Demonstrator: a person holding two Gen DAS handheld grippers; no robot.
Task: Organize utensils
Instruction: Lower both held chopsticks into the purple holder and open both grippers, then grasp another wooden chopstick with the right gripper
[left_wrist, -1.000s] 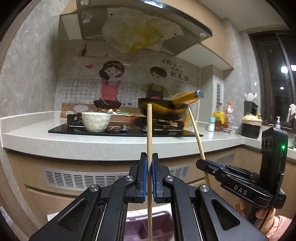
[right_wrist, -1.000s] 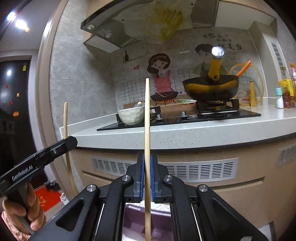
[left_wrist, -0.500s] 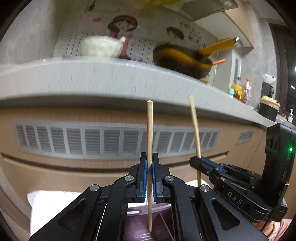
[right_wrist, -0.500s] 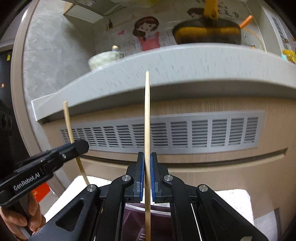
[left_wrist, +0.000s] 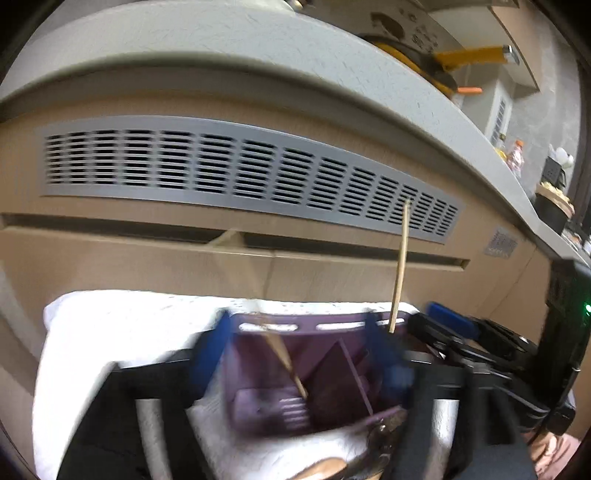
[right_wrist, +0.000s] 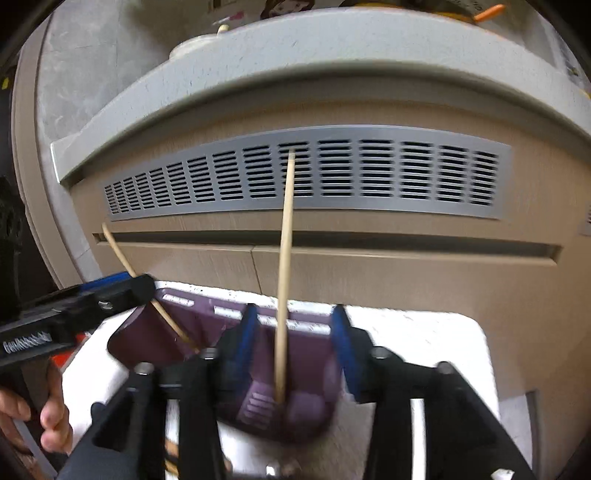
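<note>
Right-wrist view: chopstick (right_wrist: 283, 280) stands near vertical at frame centre, long axis up-down, top end over the vent grille (right_wrist: 306, 171), lower end down in the purple utensil holder (right_wrist: 258, 369). I see the right gripper (right_wrist: 295, 350) released, blue pads wide apart, stick loose between them, touching neither.

Second chopstick (right_wrist: 147, 288) at left leans, top toward upper left, bottom inside the holder's left part. Left-wrist view is blurred: same stick (left_wrist: 284, 360) tilts between the left gripper (left_wrist: 299, 350) pads, also spread open. Which compartment: cannot tell.

Holder sits on a white cloth (right_wrist: 424, 339) in front of the cabinet (right_wrist: 406, 280). Counter edge (right_wrist: 332, 66) arcs across the top.
</note>
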